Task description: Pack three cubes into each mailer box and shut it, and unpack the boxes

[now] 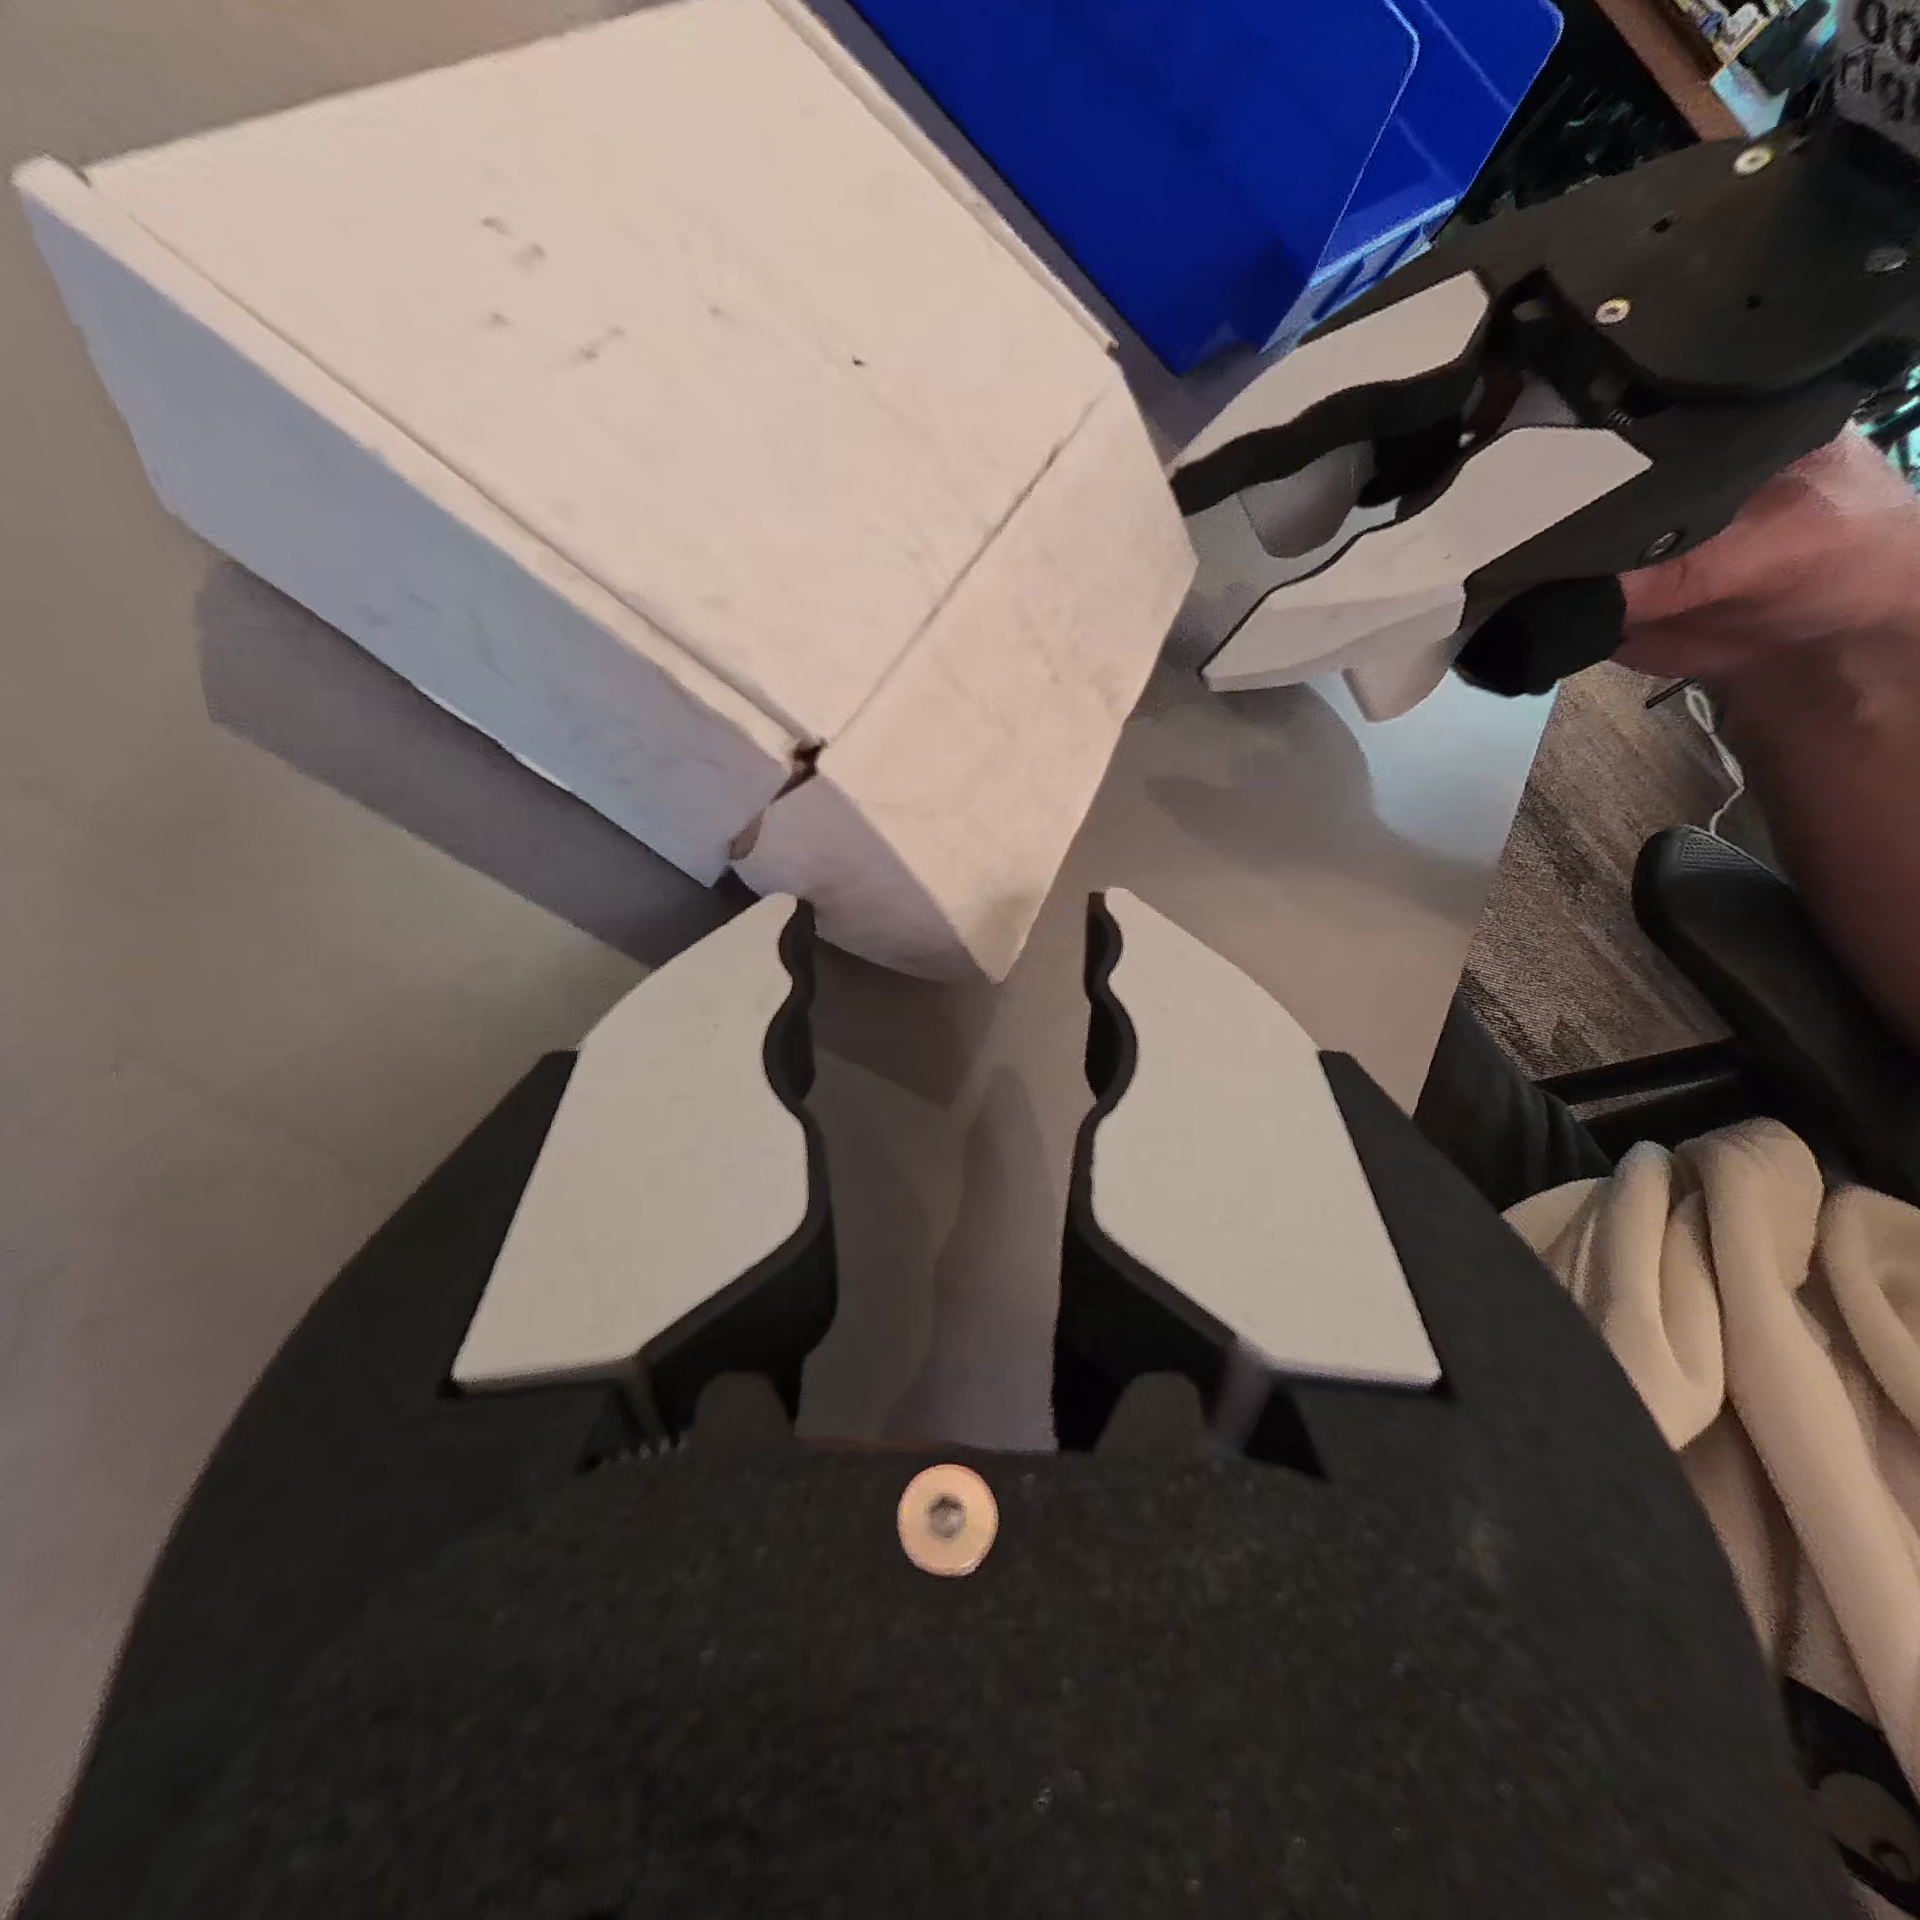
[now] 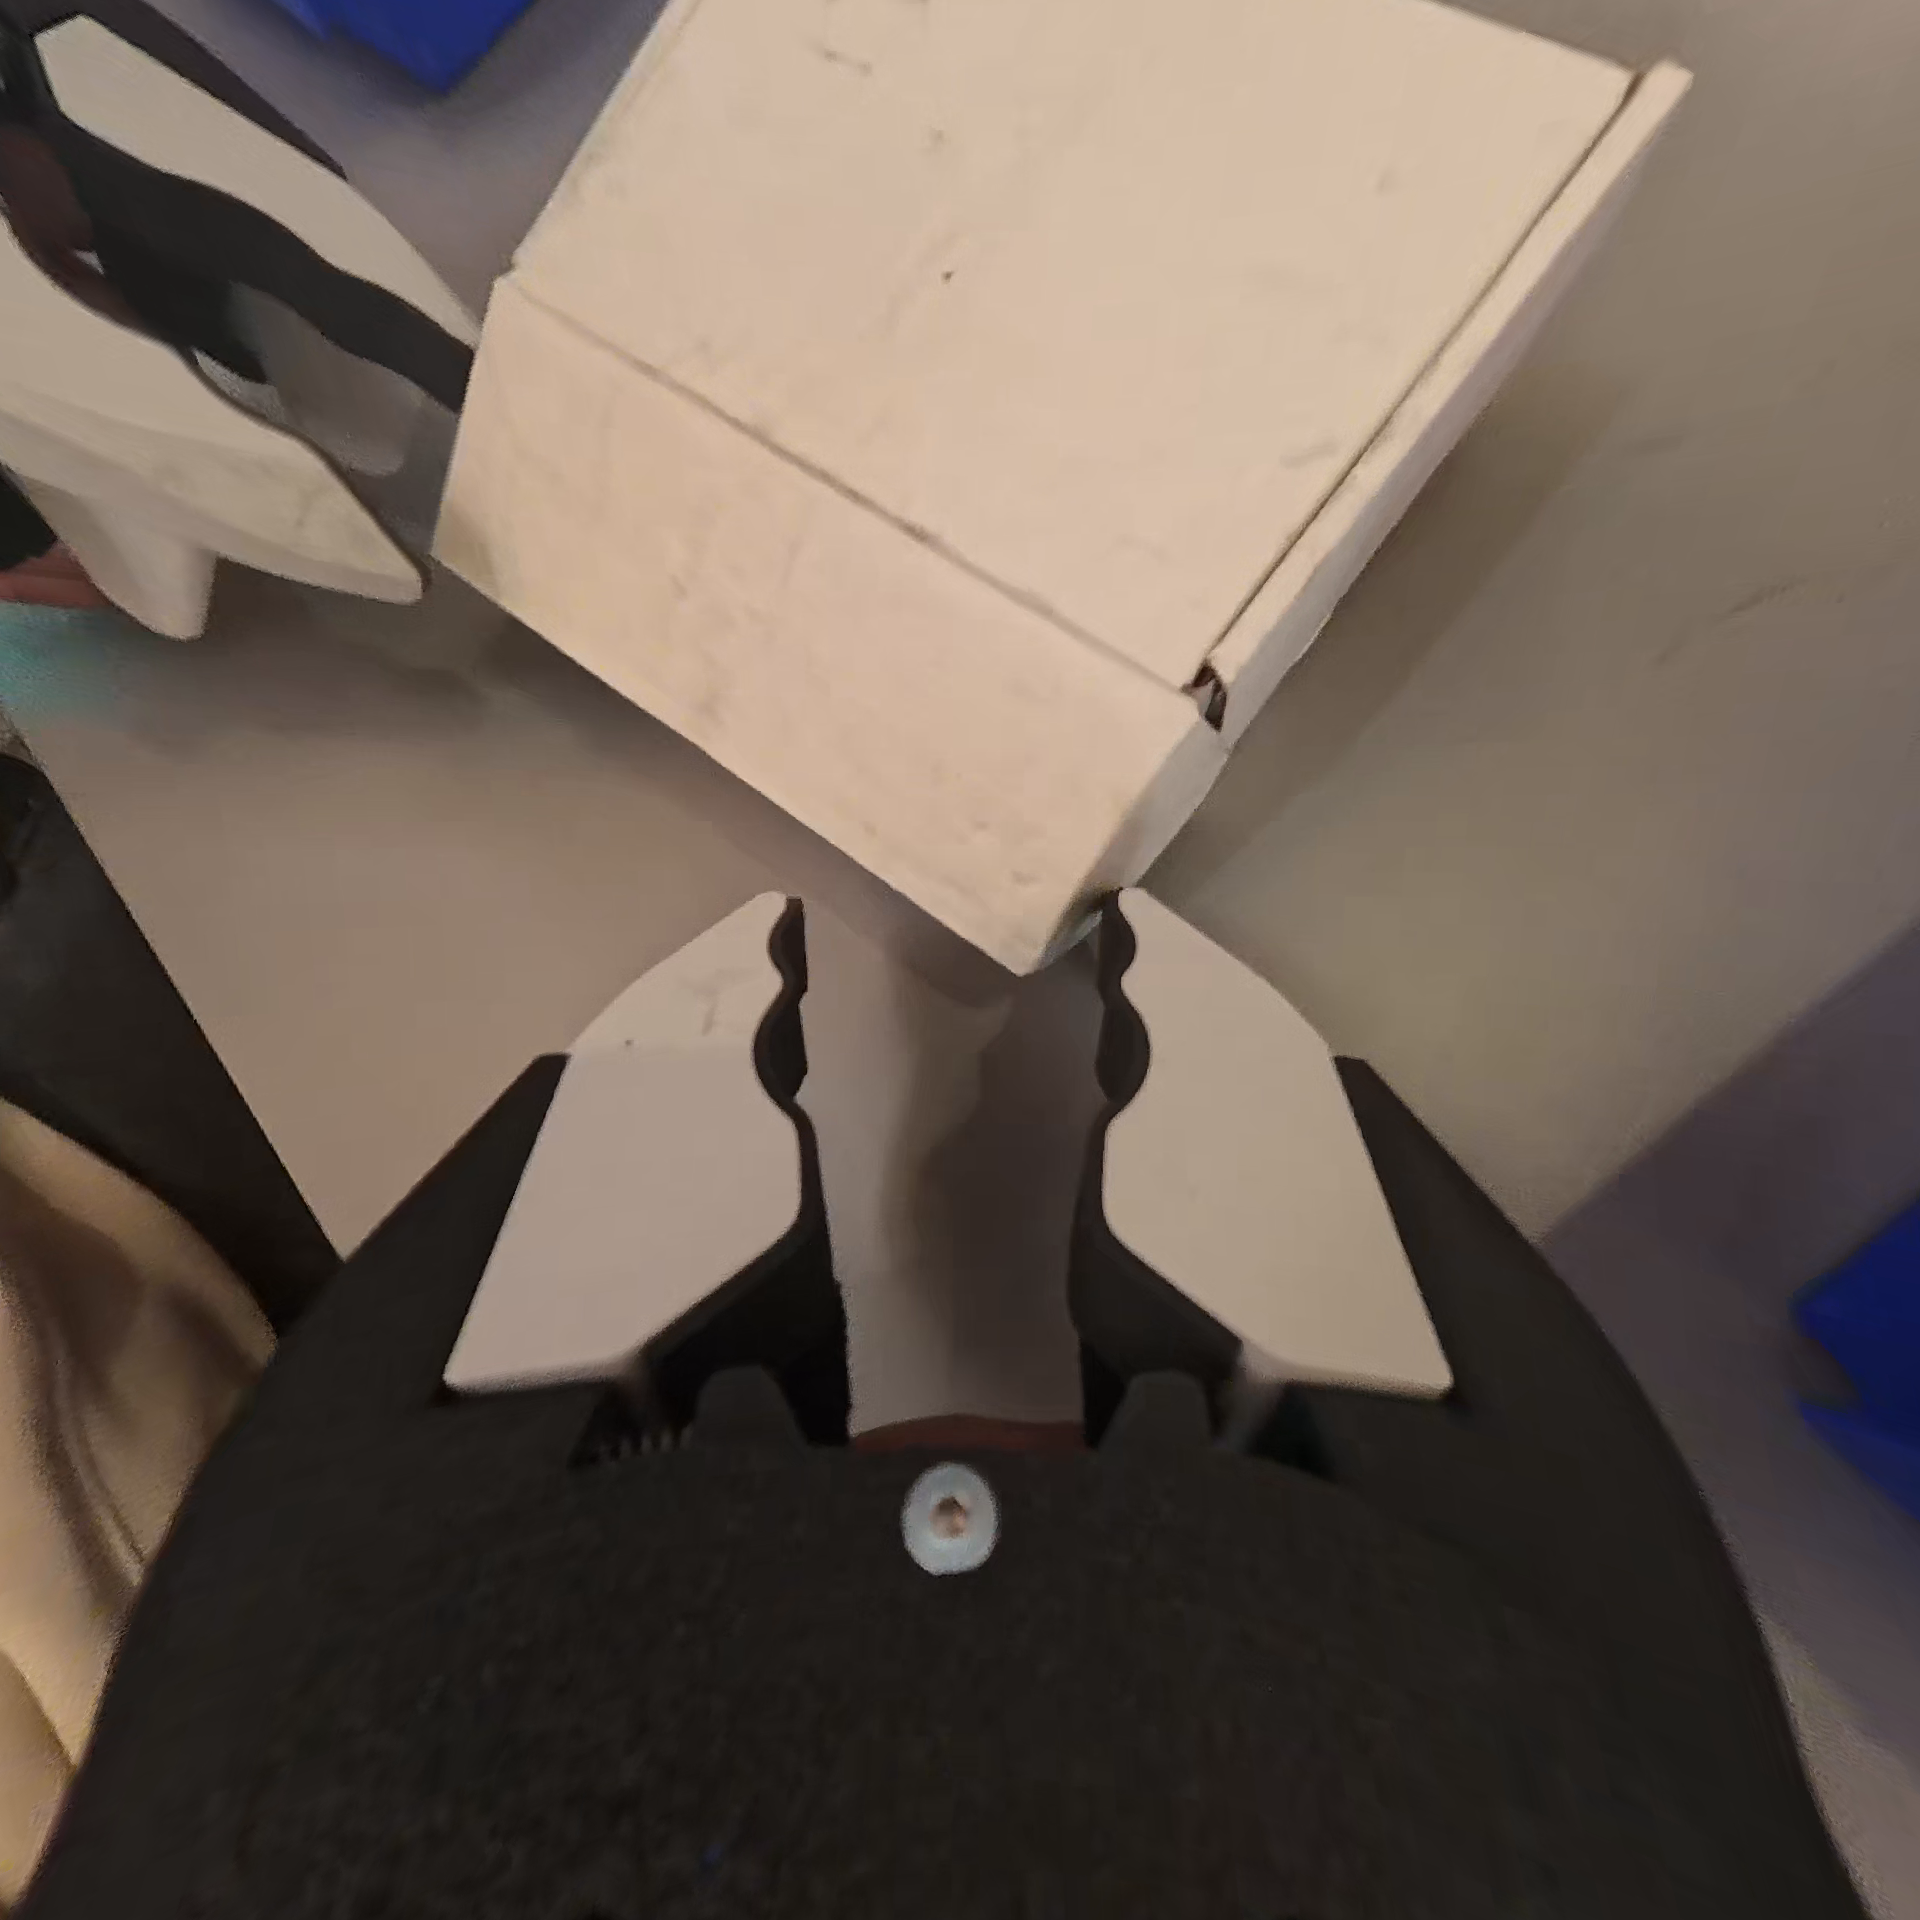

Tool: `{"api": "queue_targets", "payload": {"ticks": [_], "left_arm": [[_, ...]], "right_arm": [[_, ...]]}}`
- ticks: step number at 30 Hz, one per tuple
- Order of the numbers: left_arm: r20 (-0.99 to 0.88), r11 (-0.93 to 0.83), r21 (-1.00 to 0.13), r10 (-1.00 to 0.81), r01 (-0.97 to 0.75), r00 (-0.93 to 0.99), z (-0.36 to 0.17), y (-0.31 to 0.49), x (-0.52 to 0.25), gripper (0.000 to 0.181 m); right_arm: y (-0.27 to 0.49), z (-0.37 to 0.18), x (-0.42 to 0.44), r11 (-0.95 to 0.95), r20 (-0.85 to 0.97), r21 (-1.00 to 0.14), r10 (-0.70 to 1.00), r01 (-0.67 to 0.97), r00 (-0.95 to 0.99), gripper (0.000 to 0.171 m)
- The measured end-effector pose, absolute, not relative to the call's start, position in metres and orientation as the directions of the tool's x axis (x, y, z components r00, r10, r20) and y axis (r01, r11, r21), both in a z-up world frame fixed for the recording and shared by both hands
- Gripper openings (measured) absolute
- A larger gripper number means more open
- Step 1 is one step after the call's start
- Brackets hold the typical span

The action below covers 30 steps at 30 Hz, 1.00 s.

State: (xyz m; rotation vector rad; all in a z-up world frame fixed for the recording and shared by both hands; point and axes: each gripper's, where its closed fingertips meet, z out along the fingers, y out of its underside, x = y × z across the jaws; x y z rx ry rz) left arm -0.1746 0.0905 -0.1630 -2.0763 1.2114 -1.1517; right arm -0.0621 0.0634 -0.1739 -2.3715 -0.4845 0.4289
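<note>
A white mailer box (image 1: 623,343) lies on the grey table (image 1: 208,1039) with its lid down and its front flap facing me; it also shows in the right wrist view (image 2: 1039,312). No cubes are in view. My left gripper (image 1: 945,914) is open and empty, with the box's near front corner just at its tips. My right gripper (image 2: 951,914) is open and empty, its tips at the other front corner. Each gripper shows in the other's view, beside the flap: the right one (image 1: 1216,582) and the left one (image 2: 442,478).
Blue plastic bins (image 1: 1195,156) stand behind the box, and another blue bin (image 2: 1860,1351) shows at the right edge. A hand (image 1: 1766,603) holds the right gripper. A black chair (image 1: 1745,987) and cream cloth (image 1: 1766,1351) lie past the table's edge.
</note>
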Motion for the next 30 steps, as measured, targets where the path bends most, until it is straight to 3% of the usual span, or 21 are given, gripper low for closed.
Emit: {"api": "queue_targets", "payload": {"ticks": [5, 6, 8, 24, 26, 30], "left_arm": [[0.368, -0.449, -0.77, -0.893, -0.452, 0.261, -0.153, 0.092, -0.176, 0.047], [0.378, -0.453, -0.767, -0.891, -0.454, 0.251, -0.153, 0.092, -0.175, 0.041], [0.381, -0.471, -0.748, -0.881, -0.467, 0.28, -0.162, 0.096, -0.175, 0.047], [0.397, -0.502, -0.729, -0.864, -0.465, 0.31, -0.171, 0.109, -0.181, 0.042], [0.406, -0.507, -0.726, -0.861, -0.465, 0.305, -0.17, 0.11, -0.18, 0.041], [0.39, -0.495, -0.73, -0.868, -0.471, 0.308, -0.169, 0.116, -0.178, 0.041]], "right_arm": [[0.059, -0.166, -0.068, -0.69, -0.167, -0.688, 0.455, 0.227, 0.875, 0.052], [0.057, -0.165, -0.072, -0.688, -0.188, -0.691, 0.471, 0.225, 0.862, 0.04], [0.058, -0.169, -0.076, -0.695, -0.225, -0.69, 0.473, 0.203, 0.852, 0.042], [0.068, -0.173, -0.047, -0.713, -0.039, -0.621, 0.444, 0.327, 0.895, 0.05], [0.069, -0.158, -0.03, -0.727, 0.066, -0.572, 0.422, 0.381, 0.904, 0.048], [0.101, -0.083, -0.042, -0.61, 0.115, -0.675, 0.468, 0.415, 0.876, 0.047]]}}
